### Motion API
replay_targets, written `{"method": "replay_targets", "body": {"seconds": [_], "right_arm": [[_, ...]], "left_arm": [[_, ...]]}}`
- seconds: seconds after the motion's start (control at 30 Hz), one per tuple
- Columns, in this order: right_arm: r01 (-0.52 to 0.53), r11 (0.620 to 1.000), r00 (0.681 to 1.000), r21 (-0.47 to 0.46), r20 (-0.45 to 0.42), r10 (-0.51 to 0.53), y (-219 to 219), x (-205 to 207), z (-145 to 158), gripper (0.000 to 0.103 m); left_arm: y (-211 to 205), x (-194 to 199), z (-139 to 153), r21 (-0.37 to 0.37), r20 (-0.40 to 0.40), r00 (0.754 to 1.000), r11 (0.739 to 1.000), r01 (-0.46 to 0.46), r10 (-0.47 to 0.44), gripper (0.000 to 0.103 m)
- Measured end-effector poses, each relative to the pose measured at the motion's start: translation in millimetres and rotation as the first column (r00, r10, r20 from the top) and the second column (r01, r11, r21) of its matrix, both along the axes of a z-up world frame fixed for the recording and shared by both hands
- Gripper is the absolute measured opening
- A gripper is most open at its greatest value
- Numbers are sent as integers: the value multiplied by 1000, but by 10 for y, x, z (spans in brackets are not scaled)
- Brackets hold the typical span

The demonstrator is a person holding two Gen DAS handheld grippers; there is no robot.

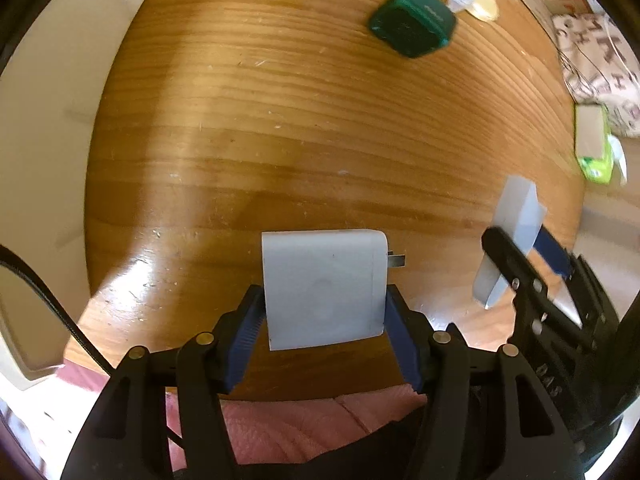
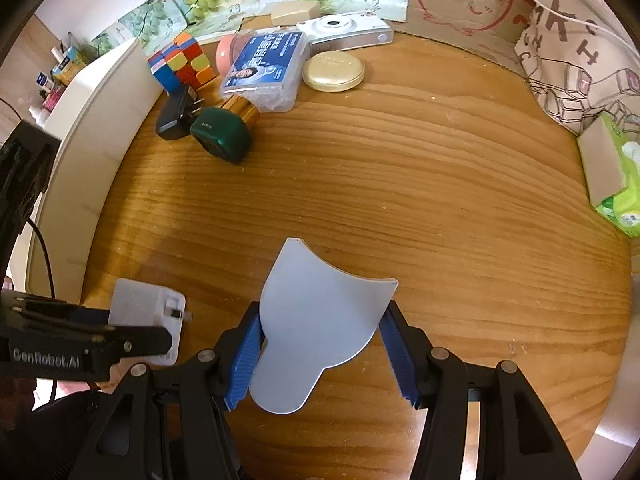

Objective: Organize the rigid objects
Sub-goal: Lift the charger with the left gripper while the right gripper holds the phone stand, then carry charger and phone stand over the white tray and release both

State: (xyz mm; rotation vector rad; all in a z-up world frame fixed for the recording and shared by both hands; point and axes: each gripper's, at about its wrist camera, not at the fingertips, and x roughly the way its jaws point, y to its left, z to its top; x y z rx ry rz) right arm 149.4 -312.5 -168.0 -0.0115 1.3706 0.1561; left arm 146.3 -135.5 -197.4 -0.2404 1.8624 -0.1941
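My left gripper (image 1: 324,312) is shut on a white plug charger (image 1: 322,286), its metal prongs pointing right, just above the near edge of the round wooden table (image 1: 280,128). The charger also shows in the right wrist view (image 2: 146,310), with the left gripper (image 2: 120,340) on it. My right gripper (image 2: 320,332) is shut on a pale grey curved plastic piece (image 2: 316,328), held over the table. In the left wrist view the right gripper (image 1: 520,248) and that piece (image 1: 514,216) sit at the right.
At the table's far side lie a dark green case (image 2: 222,134), a black adapter (image 2: 174,116), a Rubik's cube (image 2: 182,62), a clear plastic box (image 2: 266,68), a gold compact (image 2: 333,71) and a white camera (image 2: 344,32). A tissue pack (image 2: 612,176) sits at right.
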Motion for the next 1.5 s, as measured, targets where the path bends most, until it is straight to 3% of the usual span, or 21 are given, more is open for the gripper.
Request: {"method": "replay_targets", "body": {"seconds": [0.13,0.37,0.67,0.8,0.97,1.27,1.5], "right_arm": [[15,1000,1000,-7,18,-15,40,-2,65,58],[40,999,998,12,45,-40,168,2,224,58],[63,997,989,54,133,-69,486,4,522,58],[71,995,979,77,185,-84,686,4,666,58],[78,991,961,105,256,-103,936,10,793,58],[43,988,904,145,416,-101,1441,-23,1002,58],[-50,985,853,165,520,-44,1966,-100,1096,58]], "left_arm": [[5,-27,151,34,46,995,996,86,-88,63],[105,-14,534,21,121,979,986,163,-164,63],[356,126,1044,60,287,933,977,206,-215,63],[603,201,1246,89,384,900,978,189,-208,63],[989,281,1447,43,488,855,984,174,-173,63],[1529,257,1637,22,675,724,984,178,-146,63],[1971,172,1586,11,752,650,988,155,-110,63]]}}
